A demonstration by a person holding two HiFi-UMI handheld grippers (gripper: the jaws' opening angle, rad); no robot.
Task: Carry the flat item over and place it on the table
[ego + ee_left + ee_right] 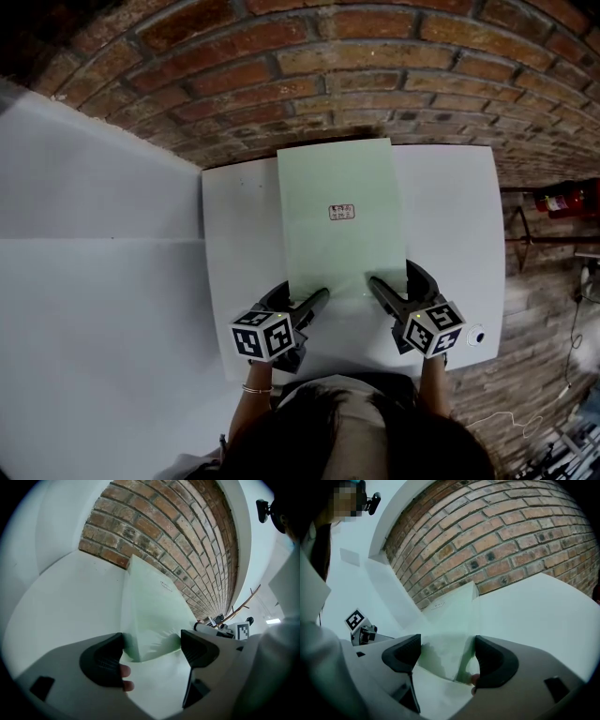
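Pale green flat sheet (342, 220) with small white label (342, 212) printed red; white table (450, 206); red-brown brickwork (375, 66) with grey mortar lines; black-and-white square-patterned left marker cube (263, 335) and right marker cube (433, 327); black finger pads (101, 660).

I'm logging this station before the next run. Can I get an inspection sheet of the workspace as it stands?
Surface: white table, set against the brick wall.
Job's things: pale green sheet lies flat on the table, with a small label near its middle.
Clutter: one small round object at the table's near right corner; what it is cannot be told.
Grippers: left gripper and right gripper both have jaws apart, each around a near corner of the sheet.
Cables: thin cable to the right of the table.
Surroundings: white panel on the left, red object on the right.
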